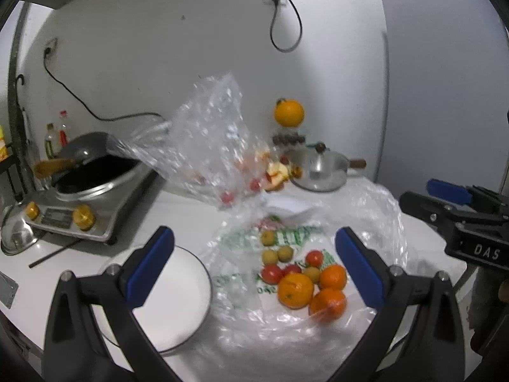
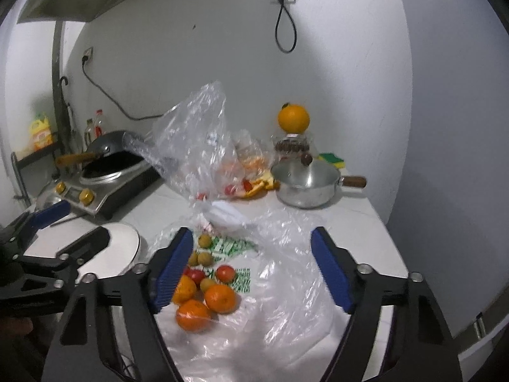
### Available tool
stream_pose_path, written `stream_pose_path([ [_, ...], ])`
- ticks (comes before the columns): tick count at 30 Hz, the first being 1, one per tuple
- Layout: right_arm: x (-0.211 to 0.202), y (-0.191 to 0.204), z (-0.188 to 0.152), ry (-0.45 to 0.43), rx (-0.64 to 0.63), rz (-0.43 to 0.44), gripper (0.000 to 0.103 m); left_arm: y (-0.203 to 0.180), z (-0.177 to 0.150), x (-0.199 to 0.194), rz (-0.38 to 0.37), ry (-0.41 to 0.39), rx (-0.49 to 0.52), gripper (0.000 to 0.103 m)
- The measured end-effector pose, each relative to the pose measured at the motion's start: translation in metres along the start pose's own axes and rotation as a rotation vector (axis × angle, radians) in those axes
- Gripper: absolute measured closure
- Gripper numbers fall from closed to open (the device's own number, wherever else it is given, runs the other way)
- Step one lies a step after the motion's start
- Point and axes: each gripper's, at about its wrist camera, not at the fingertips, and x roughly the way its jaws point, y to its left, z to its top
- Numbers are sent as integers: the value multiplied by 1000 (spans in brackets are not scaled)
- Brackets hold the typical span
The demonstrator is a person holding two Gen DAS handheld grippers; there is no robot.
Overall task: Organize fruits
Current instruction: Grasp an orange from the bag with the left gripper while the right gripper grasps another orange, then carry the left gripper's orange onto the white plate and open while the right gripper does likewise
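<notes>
Three oranges [image 1: 296, 289] lie on a flattened clear plastic bag [image 1: 366, 210] on the white counter, with red tomatoes [image 1: 272, 273] and small yellow-green fruits [image 1: 268, 238] beside them. My left gripper [image 1: 254, 267] hovers open above the pile, nothing between its blue pads. A white plate [image 1: 178, 293] sits just left of the bag, under the left finger. In the right wrist view, my right gripper [image 2: 253, 269] is open over the bag; the oranges [image 2: 221, 298] and a tomato [image 2: 226, 273] lie near its left pad [image 2: 175, 267], untouched. The left gripper [image 2: 73, 226] shows over the plate [image 2: 121, 248].
A second crumpled bag [image 1: 206, 133] stands up behind the fruit. An induction cooker with a wok [image 1: 95, 184] is at the back left, a lidded pot [image 1: 321, 168], fruit peels [image 1: 276, 175] and an orange on a jar [image 1: 289, 113] at the back. The counter edge [image 2: 397, 254] runs along the right.
</notes>
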Motion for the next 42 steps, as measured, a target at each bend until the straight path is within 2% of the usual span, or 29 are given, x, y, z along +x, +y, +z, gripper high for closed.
stream_pose_path([
  [3,9,-2,-6,23,-8,19,37,-9,-6,17,-15,56,16,1],
  [5,15,-4,-8,33,-6,32,37,-12,-10,26,-24,92,23,11],
  [10,29,-11,-17,62,7,60,44,-18,-19,56,-44,199,26,15],
  [14,42,-16,-25,98,20,81,45,-21,-28,78,-72,288,25,30],
  [19,57,-17,-34,140,33,124,50,-23,-40,95,-89,378,31,39],
  [26,80,-4,-46,222,41,212,52,-23,-45,104,-134,422,13,39],
  [30,90,-5,-53,265,77,249,61,-22,-45,109,-168,433,-4,39],
  [32,96,-8,-55,290,103,269,65,-20,-46,112,-197,442,-19,44],
  [37,106,-8,-60,360,143,298,65,-18,-46,115,-262,459,-49,55],
  [42,115,-11,-63,393,188,333,63,-14,-47,115,-276,461,-62,57],
])
